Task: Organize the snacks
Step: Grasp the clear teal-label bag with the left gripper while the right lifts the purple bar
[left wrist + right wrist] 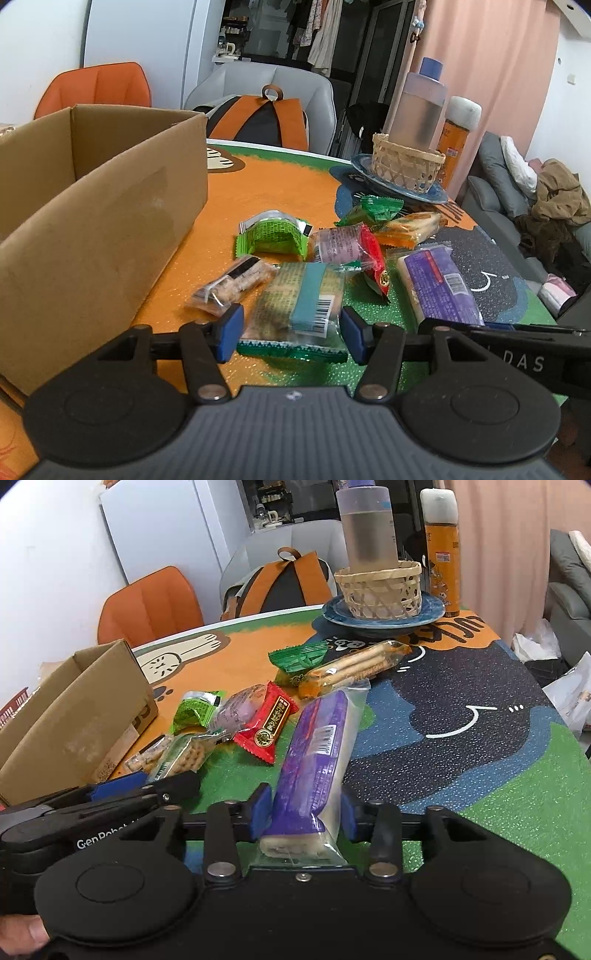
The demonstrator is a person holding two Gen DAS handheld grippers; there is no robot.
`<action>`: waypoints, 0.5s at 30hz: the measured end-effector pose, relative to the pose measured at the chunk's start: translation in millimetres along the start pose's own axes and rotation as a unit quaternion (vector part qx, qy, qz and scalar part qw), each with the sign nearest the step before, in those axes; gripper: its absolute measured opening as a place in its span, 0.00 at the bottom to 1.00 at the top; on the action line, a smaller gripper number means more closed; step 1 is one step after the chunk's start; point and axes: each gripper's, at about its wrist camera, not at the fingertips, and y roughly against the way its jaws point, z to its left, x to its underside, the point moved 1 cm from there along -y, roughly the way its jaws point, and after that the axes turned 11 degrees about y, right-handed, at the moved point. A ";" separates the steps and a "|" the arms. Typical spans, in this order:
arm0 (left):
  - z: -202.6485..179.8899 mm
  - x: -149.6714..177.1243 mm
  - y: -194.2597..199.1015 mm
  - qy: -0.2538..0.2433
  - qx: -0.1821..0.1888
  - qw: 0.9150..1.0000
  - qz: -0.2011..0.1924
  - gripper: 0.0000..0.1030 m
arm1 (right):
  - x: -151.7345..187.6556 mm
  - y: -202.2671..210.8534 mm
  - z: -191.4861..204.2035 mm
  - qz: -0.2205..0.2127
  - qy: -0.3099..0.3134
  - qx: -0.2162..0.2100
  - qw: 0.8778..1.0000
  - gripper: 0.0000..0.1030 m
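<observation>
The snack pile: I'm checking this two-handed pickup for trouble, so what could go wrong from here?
The left gripper and right gripper work side by side, so they may collide. The long purple packet sits between the right pads only by its near end, so it might droop or slip. The cracker pack touches neighbouring snacks, which could drag along.
</observation>
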 end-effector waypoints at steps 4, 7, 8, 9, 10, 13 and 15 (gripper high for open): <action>1.7 2.1 8.3 0.001 0.007 1.000 -0.008 0.47 | 1.2 3.1 0.0 -0.002 -0.007 -0.008 1.000 0.34; 3.3 2.2 13.6 0.006 0.013 1.000 -0.008 0.45 | 1.1 6.6 1.9 -0.004 -0.008 -0.013 1.000 0.32; 4.0 2.2 15.5 0.007 0.013 1.000 -0.009 0.44 | 0.9 8.0 3.0 -0.006 -0.007 -0.015 1.000 0.31; 4.6 2.3 17.5 0.009 0.014 1.000 -0.009 0.43 | 0.8 9.2 4.0 -0.008 -0.007 -0.016 1.000 0.30; 5.3 2.4 19.7 0.011 0.016 1.000 -0.010 0.41 | 0.6 10.4 4.9 -0.010 -0.007 -0.017 1.000 0.30; 7.6 1.9 27.2 0.020 0.022 0.999 -0.012 0.38 | -0.1 14.8 7.5 -0.015 -0.009 -0.021 1.000 0.29; 9.9 1.4 33.0 0.024 0.030 0.999 -0.016 0.27 | -1.4 18.7 10.6 -0.021 -0.008 -0.025 0.999 0.28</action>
